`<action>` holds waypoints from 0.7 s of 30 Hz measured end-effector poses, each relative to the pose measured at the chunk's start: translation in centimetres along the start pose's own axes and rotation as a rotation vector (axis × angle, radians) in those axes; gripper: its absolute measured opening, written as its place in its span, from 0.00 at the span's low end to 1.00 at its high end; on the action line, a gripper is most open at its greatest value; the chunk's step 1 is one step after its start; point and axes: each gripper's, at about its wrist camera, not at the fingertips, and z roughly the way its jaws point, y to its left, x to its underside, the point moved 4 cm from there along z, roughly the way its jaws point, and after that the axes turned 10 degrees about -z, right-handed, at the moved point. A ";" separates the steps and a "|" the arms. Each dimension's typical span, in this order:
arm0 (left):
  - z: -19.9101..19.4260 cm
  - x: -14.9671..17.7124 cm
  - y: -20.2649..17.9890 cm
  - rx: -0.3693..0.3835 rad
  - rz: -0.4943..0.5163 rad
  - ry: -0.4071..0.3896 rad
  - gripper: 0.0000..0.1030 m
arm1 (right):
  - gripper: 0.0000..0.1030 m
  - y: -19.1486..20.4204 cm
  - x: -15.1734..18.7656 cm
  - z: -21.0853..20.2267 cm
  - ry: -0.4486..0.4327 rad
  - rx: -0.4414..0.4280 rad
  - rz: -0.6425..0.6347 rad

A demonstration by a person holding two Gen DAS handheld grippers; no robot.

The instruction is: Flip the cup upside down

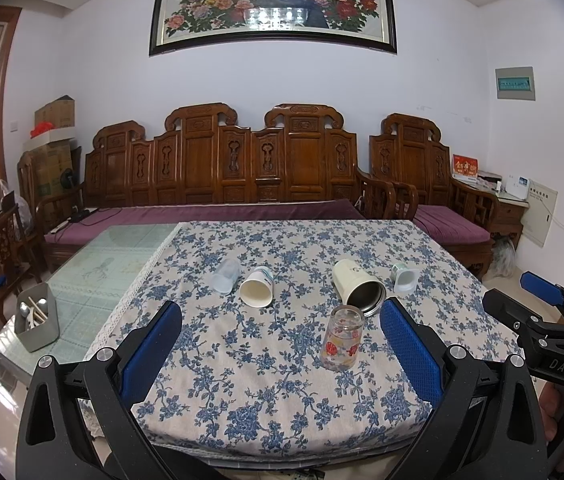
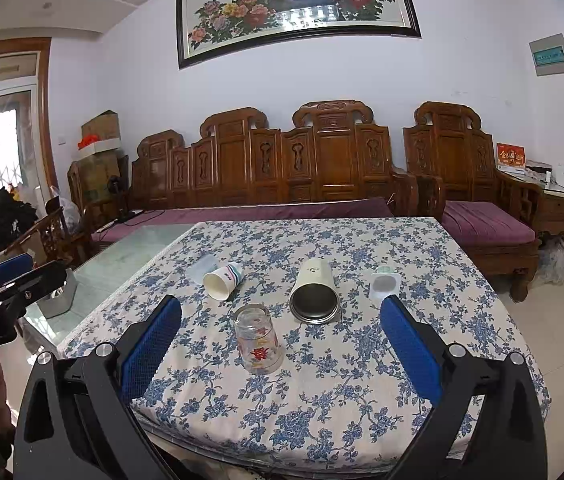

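We see the glass cup (image 1: 341, 338) (image 2: 258, 340) with red flower prints standing mouth-down on the counter (image 1: 242, 380) (image 2: 342, 400), its thick base on top, toward the near edge and roughly midway along it. Nothing touches it. Just behind it lies a cream tumbler (image 1: 357, 288) (image 2: 315, 292) on its side, its dark metal mouth turned toward us and close to the glass. Farther toward the left edge a white paper cup (image 1: 257, 290) (image 2: 223, 280) lies on its side with its open mouth facing us, and a clear plastic cup (image 1: 226, 276) (image 2: 201, 268) lies tipped over right beside it. On the tumbler's other side a small white container (image 1: 404, 279) (image 2: 385, 282) also lies on its side.

Our left gripper (image 1: 281, 332) hangs over the near edge with its blue-padded jaws spread wide and holding nothing; the glass sits between them, nearer the right pad. Our right gripper (image 2: 281, 332) (image 1: 542, 304) likewise stands wide apart and empty, with the glass framed between its pads, nearer the left one. From the right wrist we catch the left gripper (image 2: 10, 276) off the left edge.

A blue floral cloth (image 1: 302, 240) (image 2: 362, 240) covers the counter. Beyond its left edge, a grey utensil holder (image 1: 38, 322) sits on a glass surface.
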 end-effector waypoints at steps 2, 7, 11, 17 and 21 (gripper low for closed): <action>0.0 0.0 0.1 0.000 0.001 -0.001 0.93 | 0.97 0.0 0.0 0.0 -0.001 0.002 -0.002; -0.1 -0.1 0.0 0.006 -0.002 -0.005 0.93 | 0.97 0.1 0.0 0.0 -0.001 0.001 -0.001; -0.2 -0.1 -0.1 0.008 -0.002 -0.005 0.93 | 0.97 0.0 0.0 0.0 0.000 0.001 -0.001; -0.2 -0.1 0.0 0.004 -0.001 -0.006 0.93 | 0.97 0.0 -0.1 0.0 -0.004 0.004 -0.001; 0.0 0.0 0.1 0.005 -0.005 -0.006 0.93 | 0.97 0.1 -0.1 0.0 -0.004 0.003 0.000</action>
